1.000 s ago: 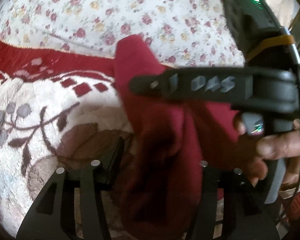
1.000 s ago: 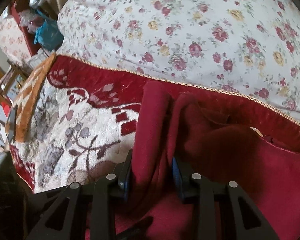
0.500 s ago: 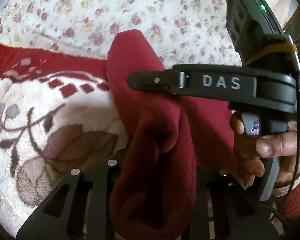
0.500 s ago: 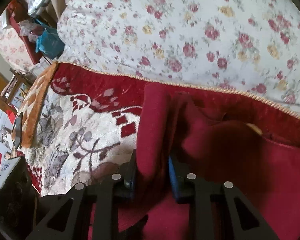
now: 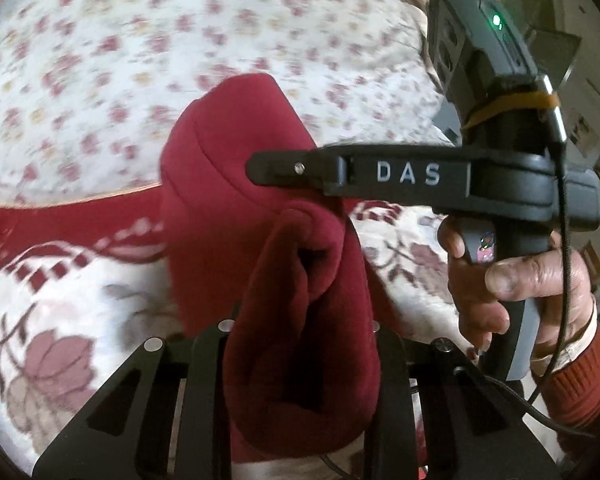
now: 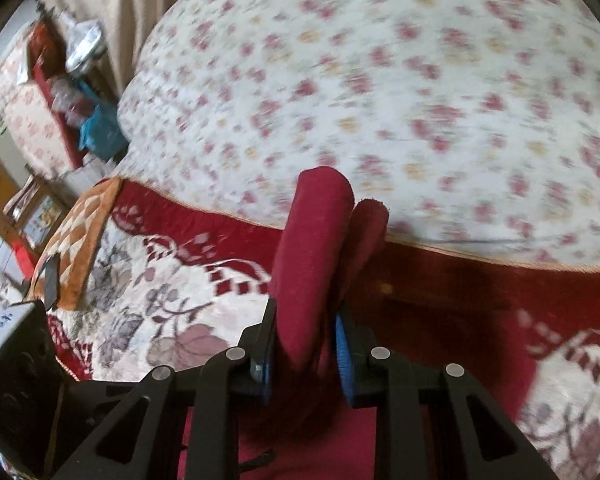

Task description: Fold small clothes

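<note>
Both grippers have the dark red fleece garment pinched and lifted off the patterned cream-and-red woven blanket. To fold it well, I'd keep both grips firm, draw the edges taut and level above the blanket, then lay it down flat before letting go. The left gripper clamps a thick bunched roll; the right gripper squeezes a doubled edge. The cloth looks soft, plush and bulky, so it may slump. The white flowered bedding lies just beyond the blanket.

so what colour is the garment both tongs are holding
Solid dark red garment, clearest in the left wrist view.
</note>
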{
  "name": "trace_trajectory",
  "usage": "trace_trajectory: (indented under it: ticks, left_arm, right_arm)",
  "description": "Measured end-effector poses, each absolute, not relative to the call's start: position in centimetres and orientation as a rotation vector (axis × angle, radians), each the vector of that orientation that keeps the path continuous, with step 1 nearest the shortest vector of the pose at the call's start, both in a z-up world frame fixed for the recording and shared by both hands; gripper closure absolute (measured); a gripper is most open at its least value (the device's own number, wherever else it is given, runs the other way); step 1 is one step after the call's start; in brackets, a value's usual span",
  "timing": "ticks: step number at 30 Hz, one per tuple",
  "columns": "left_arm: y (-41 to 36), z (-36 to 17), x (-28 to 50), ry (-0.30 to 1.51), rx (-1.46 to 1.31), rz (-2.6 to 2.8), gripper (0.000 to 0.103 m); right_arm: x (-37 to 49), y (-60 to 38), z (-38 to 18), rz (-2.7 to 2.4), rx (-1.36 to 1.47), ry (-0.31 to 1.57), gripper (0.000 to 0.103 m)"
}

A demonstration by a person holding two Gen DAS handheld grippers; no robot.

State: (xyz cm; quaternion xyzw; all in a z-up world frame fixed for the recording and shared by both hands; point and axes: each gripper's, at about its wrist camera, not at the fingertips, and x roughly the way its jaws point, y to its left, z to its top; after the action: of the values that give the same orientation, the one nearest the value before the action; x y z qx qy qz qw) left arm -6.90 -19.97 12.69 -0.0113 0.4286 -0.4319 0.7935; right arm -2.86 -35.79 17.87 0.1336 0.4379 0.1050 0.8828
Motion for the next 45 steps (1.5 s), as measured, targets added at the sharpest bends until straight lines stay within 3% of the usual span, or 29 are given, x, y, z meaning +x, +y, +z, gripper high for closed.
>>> trace_trajectory:
  ticks: [7,13,16,19,20,26,34,38,45]
  left_arm:
    - [-27.1,10.9,-8.5,0.981,0.051,-0.997,0.079]
    - [-30.6,6.4,-8.4,1.111,0.096,-0.927,0.079]
    - [-28.5,8.0,-9.1,1.087,0.107,-0.927,0.069]
    - [-25.0,10.2,-10.3,1.001,0.108,-0.920,0.046]
    - [-23.7,10.6,-10.6,0.971,0.109,-0.910,0.043]
    - [-20.9,9.4,-10.4,0.939,0.191,-0.772,0.043]
    - [-20.7,6.9,-10.6,0.945,0.172,-0.822,0.043]
    - [-21.0,4.4,-9.3,1.036,0.146,-0.817,0.043]
    - [-20.7,5.4,-9.3,0.985,0.133,-0.796,0.043]
  right_arm:
    - [-6.6,-43.2,14.7,0.102,0.344,0.935,0.080]
    - [-5.7,-46.5,7.6,-0.063,0.354,1.048,0.084]
    - [-6.6,-47.8,7.2,-0.045,0.456,1.005,0.082]
    - [-8.8,-48.6,9.2,-0.083,0.467,0.977,0.056]
    - [-9.5,-48.5,10.1,-0.075,0.472,0.950,0.054]
    - [-11.0,-42.8,14.7,0.126,0.350,0.857,0.054]
    - [-13.0,-39.7,10.3,0.111,0.171,1.003,0.054]
    - [-15.5,-41.5,6.5,0.057,0.239,1.066,0.053]
    - [-14.3,-43.5,10.5,0.012,0.367,0.917,0.051]
